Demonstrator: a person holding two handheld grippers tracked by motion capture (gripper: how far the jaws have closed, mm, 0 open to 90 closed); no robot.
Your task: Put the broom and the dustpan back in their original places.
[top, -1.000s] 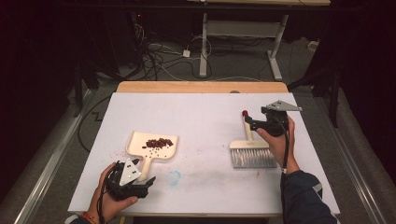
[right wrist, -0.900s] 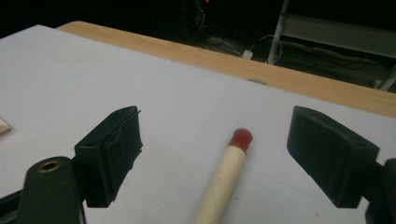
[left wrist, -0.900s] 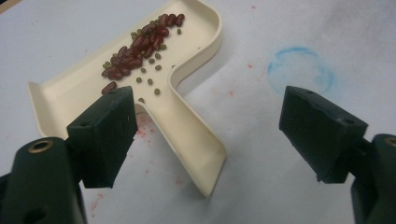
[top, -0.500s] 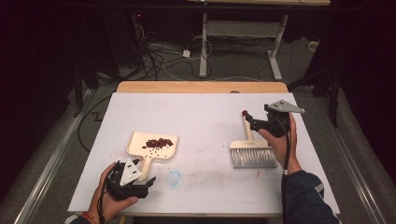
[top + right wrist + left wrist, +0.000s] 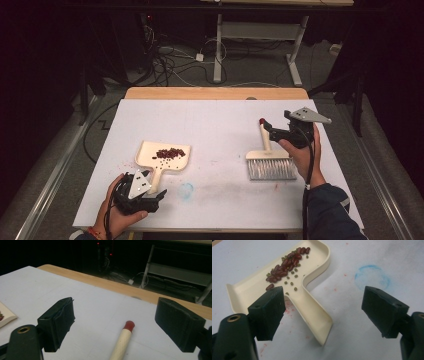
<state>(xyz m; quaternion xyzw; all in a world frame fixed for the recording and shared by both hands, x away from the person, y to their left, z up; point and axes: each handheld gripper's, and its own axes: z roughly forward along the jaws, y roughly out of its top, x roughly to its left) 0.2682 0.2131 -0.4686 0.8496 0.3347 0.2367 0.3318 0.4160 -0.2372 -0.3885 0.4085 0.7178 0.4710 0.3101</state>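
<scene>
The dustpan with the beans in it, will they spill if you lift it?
Probably, if tipped: the beans lie loose in the shallow dustpan, whose front edge looks open. Held level by its flat handle, they would likely stay. The pan looks like stiff, light plastic.

One cream dustpan (image 5: pixel 165 159) and one hand brush (image 5: pixel 269 161) lie on one white table (image 5: pixel 220 120). The dustpan holds a heap of red beans (image 5: pixel 287 261) – perhaps twenty or so, too clustered to count – plus roughly a dozen small green beans (image 5: pixel 291 277).

In my right gripper view the brush handle (image 5: pixel 121 341) runs off the bottom edge; the dustpan (image 5: pixel 5 314) is cropped at far left.
</scene>
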